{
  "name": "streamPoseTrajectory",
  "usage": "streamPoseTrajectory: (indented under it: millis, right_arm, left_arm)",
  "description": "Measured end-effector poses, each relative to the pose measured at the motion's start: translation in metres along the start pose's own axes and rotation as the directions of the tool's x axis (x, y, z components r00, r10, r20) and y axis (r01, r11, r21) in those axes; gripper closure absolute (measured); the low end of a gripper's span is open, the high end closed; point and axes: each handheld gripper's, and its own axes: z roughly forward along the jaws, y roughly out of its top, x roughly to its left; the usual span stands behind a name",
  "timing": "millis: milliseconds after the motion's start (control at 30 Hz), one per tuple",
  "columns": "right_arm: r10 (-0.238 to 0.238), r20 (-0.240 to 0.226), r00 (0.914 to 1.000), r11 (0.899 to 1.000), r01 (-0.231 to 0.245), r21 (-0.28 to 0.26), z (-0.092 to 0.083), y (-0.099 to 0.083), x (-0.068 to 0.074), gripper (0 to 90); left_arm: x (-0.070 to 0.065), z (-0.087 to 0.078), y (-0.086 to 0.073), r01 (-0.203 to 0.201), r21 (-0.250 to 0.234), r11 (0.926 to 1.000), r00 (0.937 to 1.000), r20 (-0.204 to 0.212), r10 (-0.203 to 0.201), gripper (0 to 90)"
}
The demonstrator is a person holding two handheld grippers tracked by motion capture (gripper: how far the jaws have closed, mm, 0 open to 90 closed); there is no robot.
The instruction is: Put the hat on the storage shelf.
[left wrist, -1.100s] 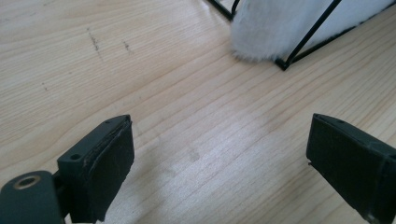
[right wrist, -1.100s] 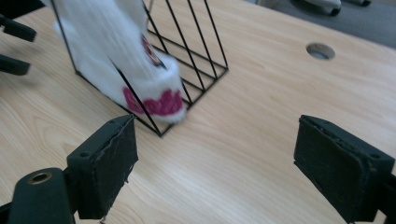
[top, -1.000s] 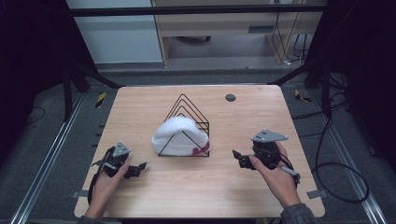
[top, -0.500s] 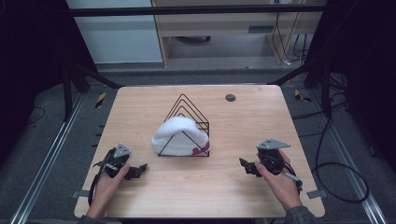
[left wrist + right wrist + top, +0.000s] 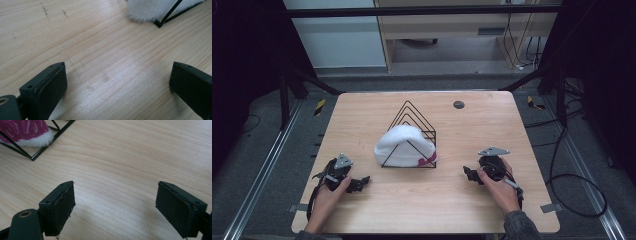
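White fluffy hat [image 5: 399,145] with a pink patch, tucked into the black wire rack [image 5: 414,120], at mid-table; soft bulk bulging out through the near wire triangle toward the person, pink edge poking out at the near right corner of the rack. Rack standing upright on the wooden table [image 5: 492,125], nothing clamping it down. Small dark round disc [image 5: 458,104] beyond the rack to the right, well apart. Left gripper [image 5: 359,182] near-left of the rack, low over the wood, jaws just opened wide, nothing between them; white fur and a rack corner visible at the top of the left gripper view. Right gripper [image 5: 469,174] near-right of the rack, also spread wide and empty, pink fabric [image 5: 22,128] and rack foot [image 5: 33,157] at upper left of the right gripper view. Likely risks from here: tugging the hat from one side only and dragging the light rack along or tipping it; fur snagging on the thin wires and stretching; pinching a wire together with the fabric, so rack lifts with hat; grabbing only loose pile and slipping off. Probably safest with one gripper steadying the rack frame, the other taking a deep bite of cloth.
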Motion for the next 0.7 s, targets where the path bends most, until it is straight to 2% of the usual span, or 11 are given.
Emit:
streamPoseTrajectory:
  millis: [133,233,333,400,500,700]
  right_arm:
    - [0.020,0.012,0.9997,1.000,-0.019,-0.008,0.007,-0.002,0.001,16.1]
    - [0.016,0.038,0.9992,1.000,-0.016,-0.008,0.011,-0.004,0.003,15.8]
    - [0.040,0.039,0.9984,0.999,-0.040,-0.011,0.014,-0.007,0.004,14.4]
    - [0.035,0.055,0.9979,0.999,-0.033,-0.036,0.015,-0.010,0.005,14.1]
    - [0.001,0.090,0.9959,1.000,0.000,-0.013,0.016,-0.011,0.010,11.9]
    - [0.045,0.133,0.9901,0.999,-0.043,-0.021,0.014,-0.013,0.016,12.1]
  left_arm:
    - [0.000,0.000,0.000,0.000,0.001,1.0000,1.0000,0.001,0.000,0.3]
    - [0.000,0.000,0.000,-0.001,0.001,1.0000,1.0000,0.001,0.001,0.2]
    - [0.000,0.000,0.000,-0.001,0.001,1.0000,1.0000,0.001,0.001,0.1]
    - [0.000,0.000,0.000,-0.002,0.001,1.0000,1.0000,0.001,0.002,0.1]
    - [0.000,0.000,0.000,-0.002,0.002,1.0000,1.0000,0.002,0.002,0.0]
    - [0.000,0.000,0.000,-0.001,0.002,1.0000,1.0000,0.002,0.001,0.0]
